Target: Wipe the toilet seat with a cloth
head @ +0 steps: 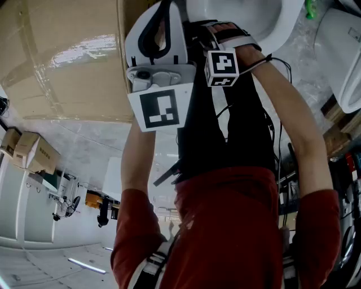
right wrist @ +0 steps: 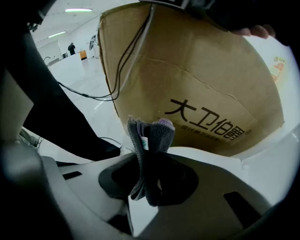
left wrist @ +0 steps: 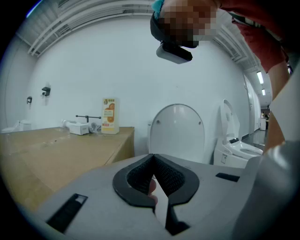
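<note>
One cardboard box (right wrist: 197, 84), top shut; R gripper (right wrist: 150, 164) pinches grey cloth (right wrist: 152, 133).

Cool, even indoor light, with heavy fisheye bending in all three views.
From my end, the cardboard box (head: 56, 79) in the head view carries a white glare streak across its taped top. Ceiling tubes (right wrist: 77, 9) burn bright in the right gripper view, where the cloth (right wrist: 152, 133) in the right hand-held gripper (right wrist: 151, 157) reads dark and murky. The left gripper view is soft and bluish, and its white wall (left wrist: 117, 61) looks flat and shadowless. The corners of both gripper views fall to black.
</note>
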The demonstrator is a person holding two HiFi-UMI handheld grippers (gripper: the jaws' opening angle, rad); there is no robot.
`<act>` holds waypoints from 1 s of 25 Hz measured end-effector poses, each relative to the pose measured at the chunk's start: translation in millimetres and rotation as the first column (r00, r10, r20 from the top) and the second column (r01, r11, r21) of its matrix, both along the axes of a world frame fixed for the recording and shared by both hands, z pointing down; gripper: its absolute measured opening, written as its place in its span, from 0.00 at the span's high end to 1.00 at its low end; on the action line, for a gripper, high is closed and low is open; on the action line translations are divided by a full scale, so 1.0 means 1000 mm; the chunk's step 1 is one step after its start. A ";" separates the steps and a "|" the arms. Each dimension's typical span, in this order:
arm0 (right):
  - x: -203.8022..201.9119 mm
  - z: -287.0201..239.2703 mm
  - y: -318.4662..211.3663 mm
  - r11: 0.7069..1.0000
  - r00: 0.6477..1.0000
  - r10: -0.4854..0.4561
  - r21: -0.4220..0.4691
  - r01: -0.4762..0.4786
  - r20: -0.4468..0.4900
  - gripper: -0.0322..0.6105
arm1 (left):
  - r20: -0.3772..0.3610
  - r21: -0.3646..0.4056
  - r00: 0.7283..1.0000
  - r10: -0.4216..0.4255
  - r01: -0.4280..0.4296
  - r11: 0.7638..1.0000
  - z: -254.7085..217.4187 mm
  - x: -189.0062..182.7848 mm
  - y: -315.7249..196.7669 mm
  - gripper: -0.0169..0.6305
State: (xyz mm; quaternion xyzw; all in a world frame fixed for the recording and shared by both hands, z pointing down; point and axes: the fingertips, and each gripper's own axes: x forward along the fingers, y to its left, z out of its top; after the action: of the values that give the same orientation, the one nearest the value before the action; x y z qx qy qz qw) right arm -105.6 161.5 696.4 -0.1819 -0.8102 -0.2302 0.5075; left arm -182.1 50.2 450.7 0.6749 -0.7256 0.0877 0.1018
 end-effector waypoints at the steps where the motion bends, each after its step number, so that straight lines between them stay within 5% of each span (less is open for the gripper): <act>1: 0.008 0.000 0.007 1.000 1.000 -0.005 0.000 0.005 -0.007 0.80 | -0.001 -0.005 1.000 -0.002 0.002 1.000 0.003 0.001 0.001 0.95; 15: 0.124 0.005 0.052 0.999 0.994 0.044 -0.003 -0.045 -0.097 0.80 | -0.007 -0.029 0.998 0.057 -0.057 0.998 0.020 0.048 -0.018 0.95; 25: 0.200 0.008 0.012 0.940 0.930 0.340 0.023 -0.340 -0.140 0.80 | -0.038 -0.027 0.980 0.198 -0.199 0.980 0.027 0.118 -0.053 0.95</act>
State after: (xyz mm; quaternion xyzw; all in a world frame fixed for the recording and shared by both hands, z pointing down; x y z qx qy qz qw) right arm 94.2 173.3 704.6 -0.0553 -0.7915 -0.1248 0.5958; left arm -63.9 -3.3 477.3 0.7437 -0.6514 0.0966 0.1155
